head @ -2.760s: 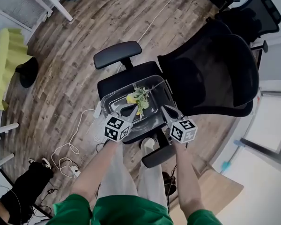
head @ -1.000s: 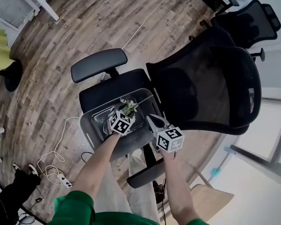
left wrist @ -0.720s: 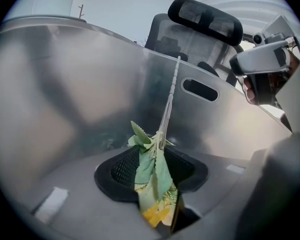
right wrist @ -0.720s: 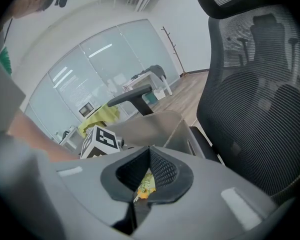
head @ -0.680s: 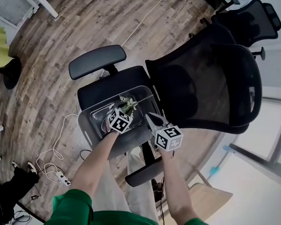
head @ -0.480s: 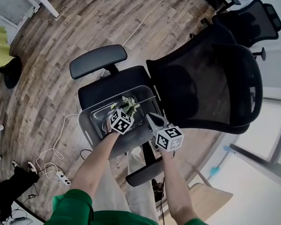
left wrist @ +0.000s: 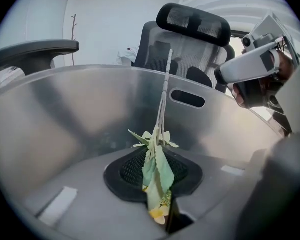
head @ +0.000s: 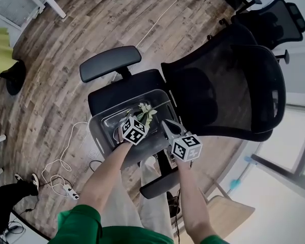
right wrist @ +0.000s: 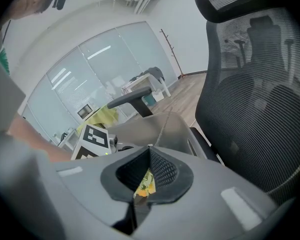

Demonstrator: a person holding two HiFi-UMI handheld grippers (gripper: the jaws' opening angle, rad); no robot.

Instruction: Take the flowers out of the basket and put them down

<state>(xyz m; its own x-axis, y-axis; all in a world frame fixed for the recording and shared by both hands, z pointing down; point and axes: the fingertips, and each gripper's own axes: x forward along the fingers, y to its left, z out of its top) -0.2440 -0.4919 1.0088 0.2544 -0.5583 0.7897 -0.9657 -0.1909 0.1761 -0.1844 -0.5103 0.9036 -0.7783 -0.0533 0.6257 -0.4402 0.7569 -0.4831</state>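
Flowers [left wrist: 159, 169]: one artificial sprig, green leaves, yellow bloom at the low end, bare stem pointing up past the rim. It sits inside the grey plastic basket [head: 100, 136], not lifted clear.

My left gripper [left wrist: 161, 209] has just been closing, and its jaws now pinch the sprig at the leafy head.

My right gripper [right wrist: 145, 179] hangs just beside the basket's near edge. Its jaws look drawn together on nothing, though the yellow glimpsed through the slit makes that reading less than certain.

The basket rests on the office chair seat [head: 122, 93].

Progress as I judge it: the grasp is made, nothing more. Left to do: lift out over the wall and set it down.
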